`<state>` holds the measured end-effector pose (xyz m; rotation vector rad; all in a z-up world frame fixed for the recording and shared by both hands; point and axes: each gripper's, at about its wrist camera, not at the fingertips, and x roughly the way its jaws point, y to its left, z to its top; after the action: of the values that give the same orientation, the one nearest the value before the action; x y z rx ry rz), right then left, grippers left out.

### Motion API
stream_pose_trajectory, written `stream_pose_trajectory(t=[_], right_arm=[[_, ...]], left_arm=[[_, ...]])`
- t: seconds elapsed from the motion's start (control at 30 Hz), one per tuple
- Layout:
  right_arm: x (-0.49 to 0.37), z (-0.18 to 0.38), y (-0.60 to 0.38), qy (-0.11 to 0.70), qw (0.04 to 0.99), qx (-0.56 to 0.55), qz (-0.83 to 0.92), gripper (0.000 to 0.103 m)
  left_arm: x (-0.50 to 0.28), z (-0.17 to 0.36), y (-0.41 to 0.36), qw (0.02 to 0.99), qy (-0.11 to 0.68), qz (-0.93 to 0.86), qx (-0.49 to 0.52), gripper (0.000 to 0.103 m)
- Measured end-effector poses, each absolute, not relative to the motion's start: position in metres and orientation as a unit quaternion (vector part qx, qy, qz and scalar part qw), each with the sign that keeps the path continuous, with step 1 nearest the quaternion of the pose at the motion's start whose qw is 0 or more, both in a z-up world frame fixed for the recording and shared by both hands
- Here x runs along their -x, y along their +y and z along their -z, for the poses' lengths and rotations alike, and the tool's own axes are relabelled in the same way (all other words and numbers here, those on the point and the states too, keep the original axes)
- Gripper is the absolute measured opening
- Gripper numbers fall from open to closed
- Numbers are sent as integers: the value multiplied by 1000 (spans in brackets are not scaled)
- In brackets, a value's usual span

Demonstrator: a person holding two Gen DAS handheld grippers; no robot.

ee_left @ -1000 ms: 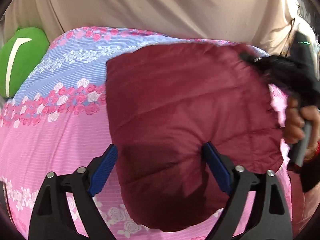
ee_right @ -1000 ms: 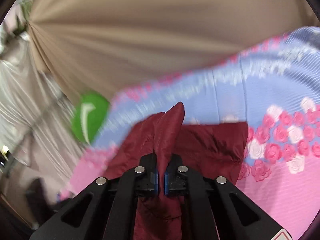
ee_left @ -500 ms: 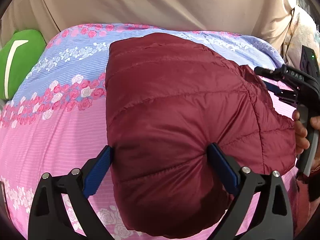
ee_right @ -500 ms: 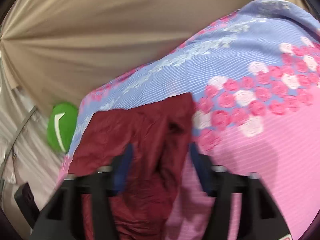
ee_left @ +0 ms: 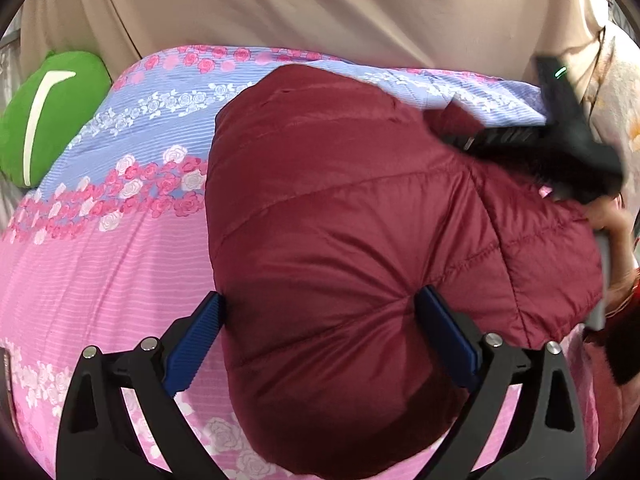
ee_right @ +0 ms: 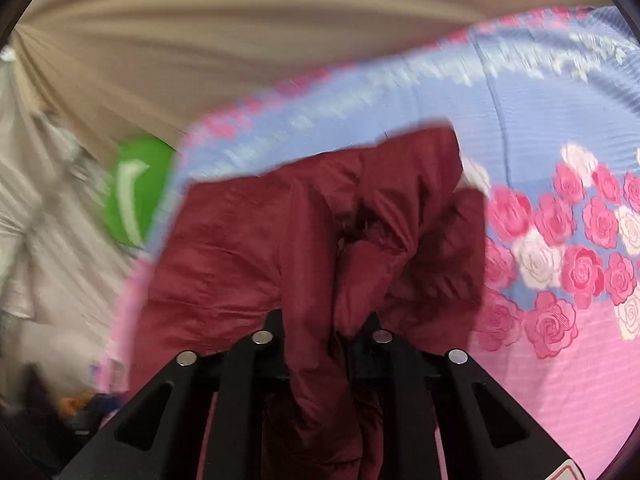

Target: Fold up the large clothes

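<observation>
A maroon quilted jacket [ee_left: 340, 220] lies folded on a pink and blue rose-print bedsheet [ee_left: 100, 272]. My left gripper [ee_left: 320, 336] straddles its near bulge. The jaws stand wide and are still opening, and the blue pads [ee_left: 196, 344] rest at the bulge's sides. In the left wrist view my right gripper [ee_left: 460, 140] is blurred at the jacket's far right corner, held by a person's hand [ee_left: 612, 224]. In the right wrist view the right gripper [ee_right: 324, 320] is closing on a bunched fold of the jacket [ee_right: 260, 248], which hides its pads.
A green cushion [ee_left: 44, 116] lies at the bed's far left corner, also seen as a green cushion [ee_right: 136, 188] from the right wrist. A beige curtain [ee_left: 320, 8] hangs behind the bed. Bare bedsheet [ee_right: 560, 380] stretches to the right of the jacket.
The right gripper let go of its raised fold, opened, dropped toward the jacket and closed on a new bunch at the far right corner. The left gripper stayed in place, its jaws a little wider.
</observation>
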<state>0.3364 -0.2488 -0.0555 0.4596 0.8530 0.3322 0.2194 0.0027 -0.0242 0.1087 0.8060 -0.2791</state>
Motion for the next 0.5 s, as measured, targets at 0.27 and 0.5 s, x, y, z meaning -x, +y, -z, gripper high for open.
stream_pose_trajectory(t=[0.27, 0.5], right_arm=[[-268, 5, -259, 358, 914, -178, -72, 20], [-193, -8, -231, 344, 926, -125, -92, 11]], left_arm=[[-221, 29, -4, 906, 399, 124, -65, 98], [-220, 29, -1, 905, 404, 119, -53, 98]])
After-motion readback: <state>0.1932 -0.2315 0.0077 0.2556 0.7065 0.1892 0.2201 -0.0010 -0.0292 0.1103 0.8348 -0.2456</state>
